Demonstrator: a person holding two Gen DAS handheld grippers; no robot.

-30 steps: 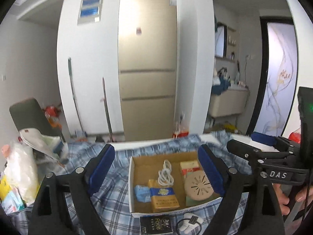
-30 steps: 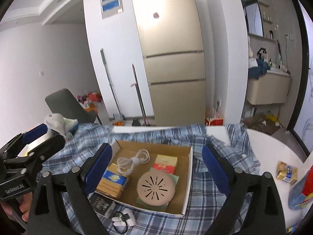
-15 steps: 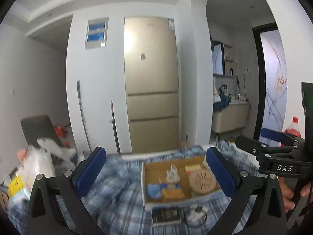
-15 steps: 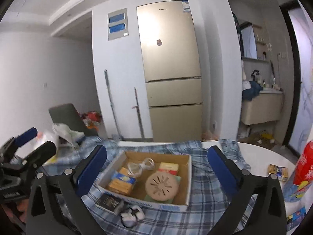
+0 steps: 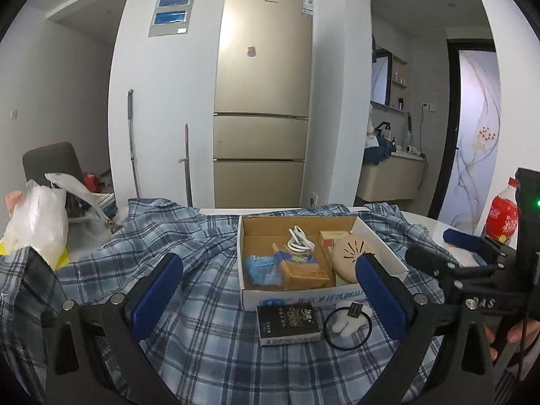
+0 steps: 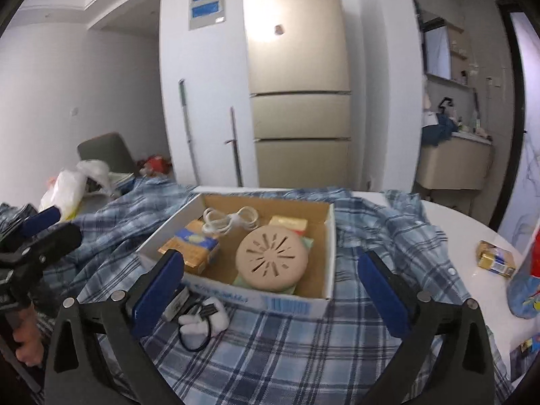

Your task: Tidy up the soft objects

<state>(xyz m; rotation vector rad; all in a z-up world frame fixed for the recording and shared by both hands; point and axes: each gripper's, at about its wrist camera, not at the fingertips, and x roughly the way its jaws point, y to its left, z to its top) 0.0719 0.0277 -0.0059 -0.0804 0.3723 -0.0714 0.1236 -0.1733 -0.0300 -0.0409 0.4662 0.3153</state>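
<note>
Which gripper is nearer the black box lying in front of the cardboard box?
Left. The black box lies between the open left gripper's fingers, close ahead. From the right gripper, also open, it sits off by the left fingertip, mostly hidden.

Both scenes are viewed forward along spread gripper fingers, low and near over the plaid cloth (image 5: pixel 209 270). The cardboard box (image 5: pixel 314 295) (image 6: pixel 324 249) is shared ahead, the fridge (image 5: pixel 263 101) (image 6: pixel 297 67) beyond; each gripper is caught at the other's edge.
</note>
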